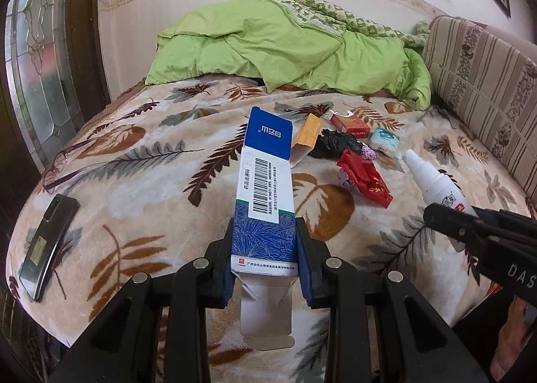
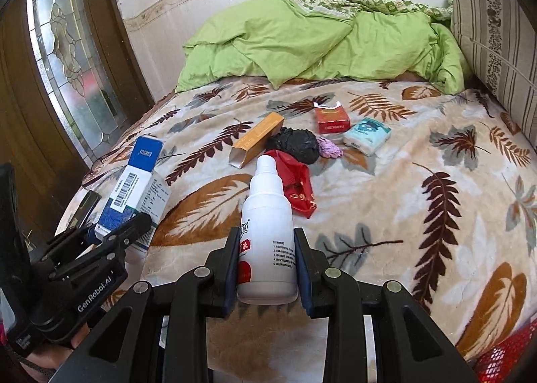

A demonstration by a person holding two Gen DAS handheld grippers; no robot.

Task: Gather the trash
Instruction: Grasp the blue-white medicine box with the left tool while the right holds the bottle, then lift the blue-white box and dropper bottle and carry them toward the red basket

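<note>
the blanket (image 2: 386,202) is cream with brown and grey leaves. the quilt (image 2: 302,44) is lime green. the bottle (image 2: 268,215) is white.

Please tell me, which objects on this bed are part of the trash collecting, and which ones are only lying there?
Trash for the job:
blue box in left gripper
white bottle in right gripper
orange box
black bag
red wrapper
red cigarette pack, likely
tissue pack, perhaps

Only lying there:
phone
green quilt
</note>
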